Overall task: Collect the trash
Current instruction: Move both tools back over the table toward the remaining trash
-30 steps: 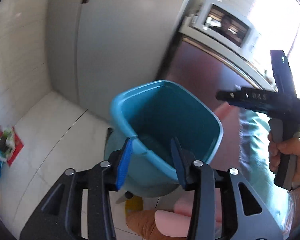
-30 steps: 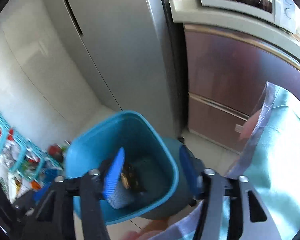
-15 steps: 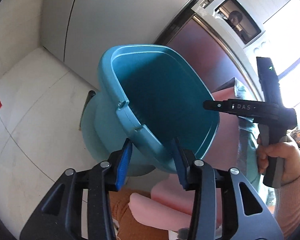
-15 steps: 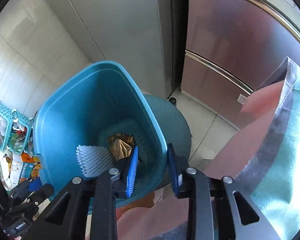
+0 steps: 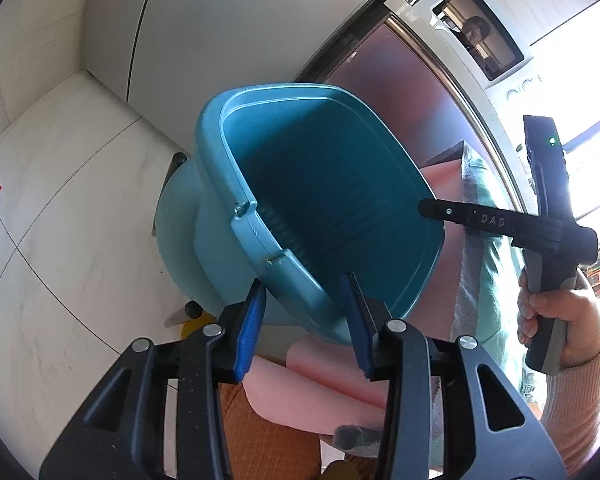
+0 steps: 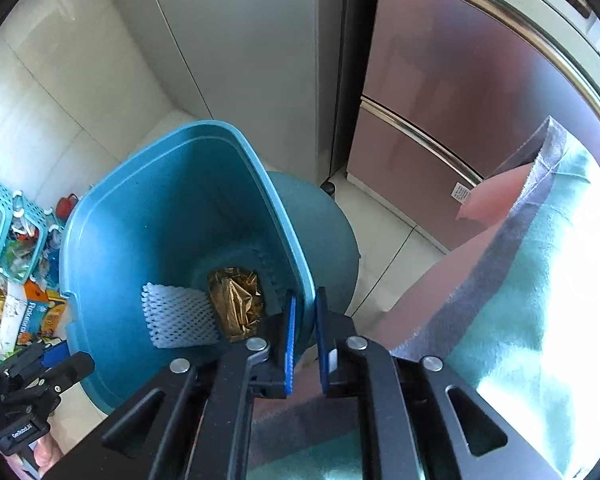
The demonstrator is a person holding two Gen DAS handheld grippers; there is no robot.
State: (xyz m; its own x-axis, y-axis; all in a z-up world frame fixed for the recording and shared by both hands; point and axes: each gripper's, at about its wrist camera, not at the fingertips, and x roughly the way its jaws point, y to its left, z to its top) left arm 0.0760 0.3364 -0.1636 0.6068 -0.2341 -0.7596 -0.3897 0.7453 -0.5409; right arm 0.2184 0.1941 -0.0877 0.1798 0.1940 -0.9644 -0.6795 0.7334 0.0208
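Your right tongs [image 6: 303, 334] are clamped on the near rim of the tilted teal trash bin [image 6: 180, 216], one finger inside, one outside. Just left of them, at the bin's bottom, lie a white foam net [image 6: 178, 316] and a crinkled gold wrapper [image 6: 236, 304], touching. Your left tongs [image 5: 302, 320] stand apart, straddling the bin's opposite rim; whether the pads touch it is unclear. A teal stool [image 6: 320, 232] sits just beyond, white floor tiles [image 5: 60, 200] around it.
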